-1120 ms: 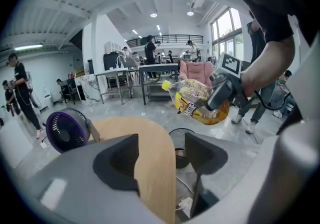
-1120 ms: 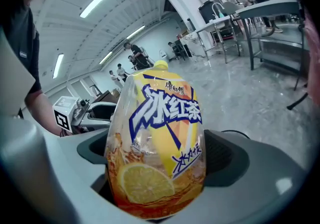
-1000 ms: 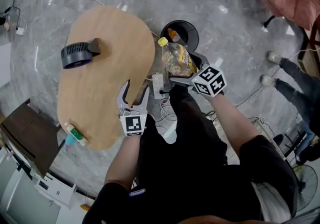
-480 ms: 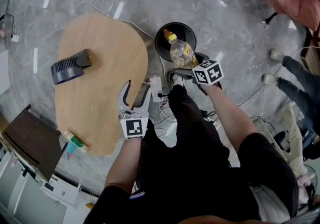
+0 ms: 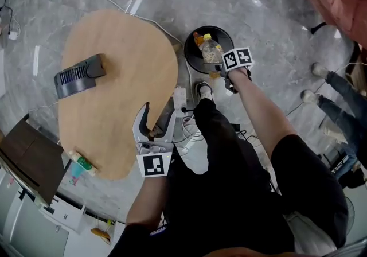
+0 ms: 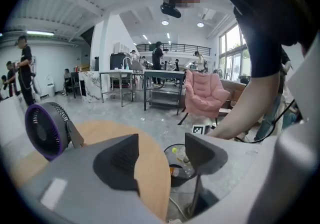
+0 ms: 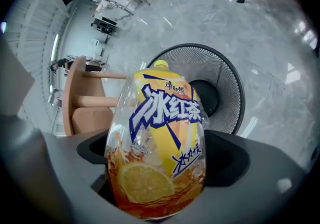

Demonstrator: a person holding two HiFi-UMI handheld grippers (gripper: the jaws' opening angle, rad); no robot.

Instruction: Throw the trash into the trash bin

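Right gripper (image 7: 161, 158): clamping an iced-tea bottle (image 7: 159, 138), holding it over the black mesh trash bin (image 5: 190, 55).
Bottle: yellow cap pointing toward the bin; base lying cut off behind the jaws.
Left gripper (image 6: 160, 154): jaws standing apart, nothing between them, hovering at the wooden table (image 5: 114, 95) edge.
Bin contents: orange item (image 5: 198, 38) showing, mostly hidden by the bottle.

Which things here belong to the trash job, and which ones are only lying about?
Belong to the job:
- bottle, clamped in the right gripper
- black trash bin, below the bottle

Just lying about:
- fan on the wooden table
- power strip on the floor
- left gripper, open, holding nothing
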